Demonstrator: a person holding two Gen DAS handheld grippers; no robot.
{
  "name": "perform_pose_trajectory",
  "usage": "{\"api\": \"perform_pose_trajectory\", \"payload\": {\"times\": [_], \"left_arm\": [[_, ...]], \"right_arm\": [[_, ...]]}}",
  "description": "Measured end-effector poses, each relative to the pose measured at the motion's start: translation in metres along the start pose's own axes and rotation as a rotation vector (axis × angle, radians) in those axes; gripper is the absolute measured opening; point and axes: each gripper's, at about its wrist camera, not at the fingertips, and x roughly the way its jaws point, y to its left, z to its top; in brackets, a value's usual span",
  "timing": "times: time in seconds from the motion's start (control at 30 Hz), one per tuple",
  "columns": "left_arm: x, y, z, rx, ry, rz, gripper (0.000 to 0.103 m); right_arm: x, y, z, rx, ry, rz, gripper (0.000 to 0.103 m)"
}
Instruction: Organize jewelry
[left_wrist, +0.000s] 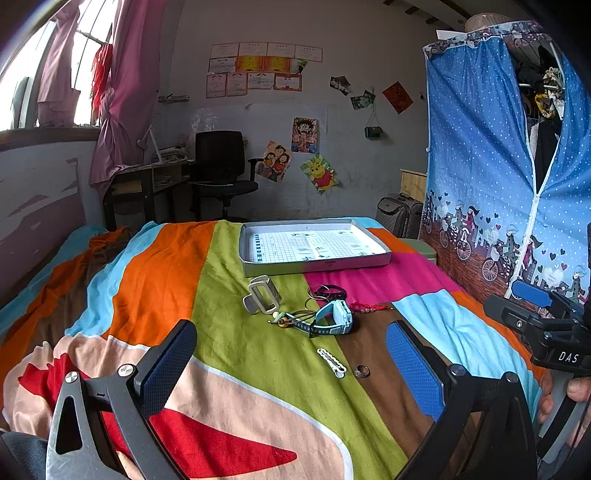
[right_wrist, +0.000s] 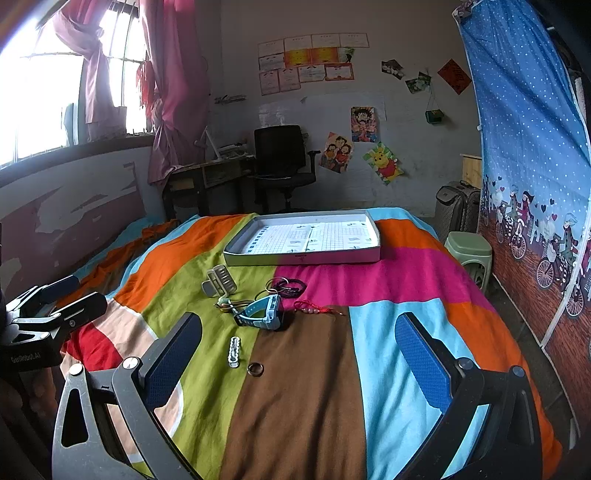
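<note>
Jewelry lies loose on a striped bedspread: a light blue watch (left_wrist: 332, 314) (right_wrist: 264, 312), a white hair clip (left_wrist: 331, 362) (right_wrist: 234, 351), a metal ring (left_wrist: 361, 370) (right_wrist: 255, 368), a beige claw clip (left_wrist: 262, 300) (right_wrist: 218, 283), dark hair ties (left_wrist: 330, 291) (right_wrist: 290, 285), a red beaded cord (left_wrist: 369, 307) (right_wrist: 317, 308) and a beaded string (left_wrist: 282, 319) (right_wrist: 225, 304). A shallow grey box lid (left_wrist: 314, 264) (right_wrist: 303, 258) lies beyond them. My left gripper (left_wrist: 291, 354) is open and empty, short of the pile. My right gripper (right_wrist: 299, 347) is open and empty, above the brown stripe.
The right gripper also shows at the right edge of the left wrist view (left_wrist: 535, 314); the left gripper at the left edge of the right wrist view (right_wrist: 55, 306). A blue fabric wardrobe (right_wrist: 532, 166) and a green stool (right_wrist: 469, 251) stand right of the bed. A desk and office chair (left_wrist: 221, 170) stand behind.
</note>
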Motion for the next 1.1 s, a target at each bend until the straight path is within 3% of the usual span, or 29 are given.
{"api": "perform_pose_trajectory", "payload": {"times": [1.1], "left_arm": [[0.0004, 0.0015, -0.0013, 0.007, -0.001, 0.001, 0.103]], "right_arm": [[-0.0023, -0.007, -0.0011, 0.022, -0.01, -0.012, 0.102]]}}
